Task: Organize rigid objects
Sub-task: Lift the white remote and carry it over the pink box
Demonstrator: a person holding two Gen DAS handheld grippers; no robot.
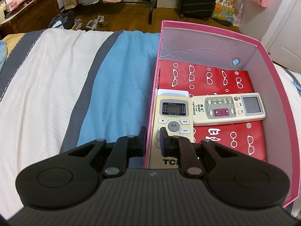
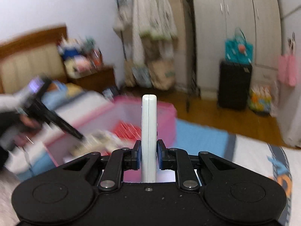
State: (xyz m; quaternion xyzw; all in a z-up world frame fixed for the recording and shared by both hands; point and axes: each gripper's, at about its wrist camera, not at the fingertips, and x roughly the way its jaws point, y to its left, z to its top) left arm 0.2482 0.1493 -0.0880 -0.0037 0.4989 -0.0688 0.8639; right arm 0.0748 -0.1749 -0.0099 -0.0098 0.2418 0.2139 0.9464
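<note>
While two remotes (image 1: 228, 108) already lie in the pink box (image 1: 267, 60) on the bed, whose wall the left hand-held gripper (image 1: 152, 138) pinches, the right hand-held gripper (image 2: 148, 155) pinches a white remote (image 2: 149, 124) not yet boxed.

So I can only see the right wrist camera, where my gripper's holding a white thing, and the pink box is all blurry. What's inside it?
Observer: The left wrist view shows two remotes in the pink box: a cream remote along its left wall and a pale remote lying crosswise.
Operator: What are they lying on?
Observer: Red packaging printed with white glasses covers the box floor.
Operator: What's the other gripper doing?
Observer: The left gripper is closed across the box's left wall, one finger outside and one inside above the cream remote.
</note>
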